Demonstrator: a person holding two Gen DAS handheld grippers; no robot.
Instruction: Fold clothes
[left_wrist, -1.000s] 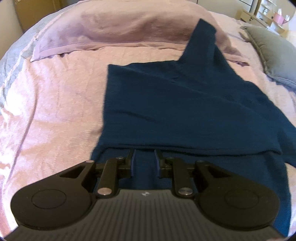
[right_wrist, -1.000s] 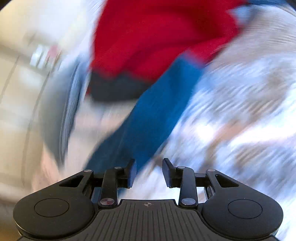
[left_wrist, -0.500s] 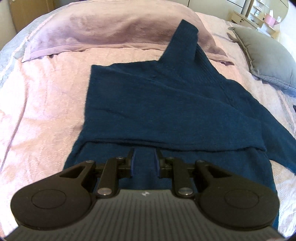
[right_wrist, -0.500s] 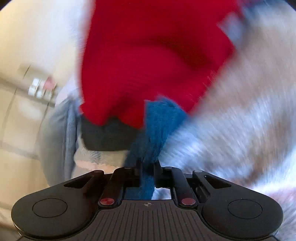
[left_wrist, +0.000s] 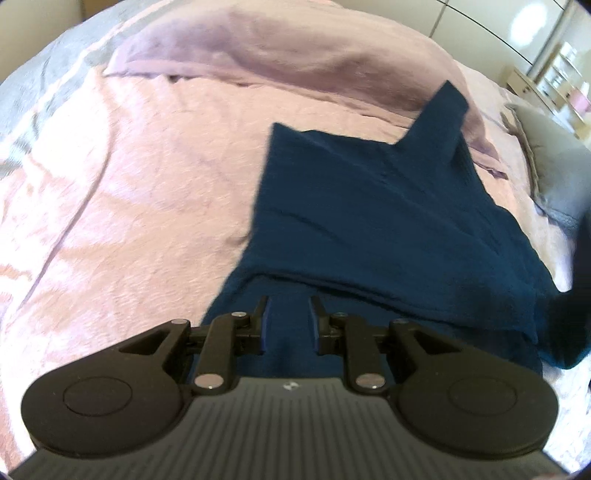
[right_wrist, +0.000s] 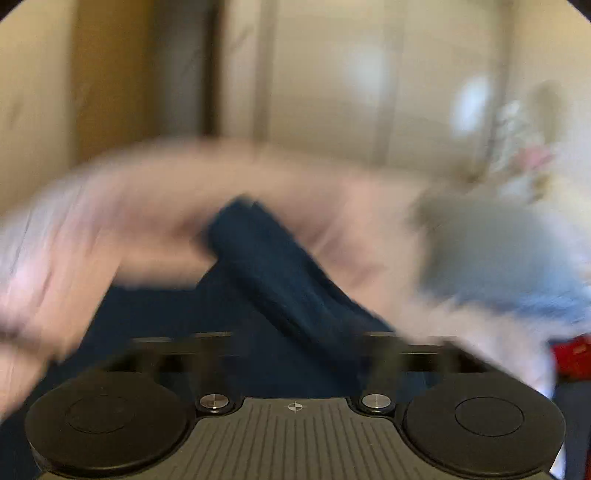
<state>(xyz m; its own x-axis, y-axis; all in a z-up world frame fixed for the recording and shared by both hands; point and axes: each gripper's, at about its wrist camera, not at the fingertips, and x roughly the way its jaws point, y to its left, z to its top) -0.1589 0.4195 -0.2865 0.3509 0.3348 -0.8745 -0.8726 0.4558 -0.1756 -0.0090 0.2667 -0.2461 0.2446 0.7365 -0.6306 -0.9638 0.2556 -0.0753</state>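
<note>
Left wrist view: pink crinkled bedspread on the left, then dark blue knitted sweater lying flat on the bed, one layer folded over another, a sleeve reaching up toward the mauve pillow. Left gripper fingers narrowly parted with sweater fabric between, grip not certain. Right wrist view, heavily blurred: right gripper fingers opening, spread wide, over the same sweater, nothing pinched; grey cushion at right.
</note>
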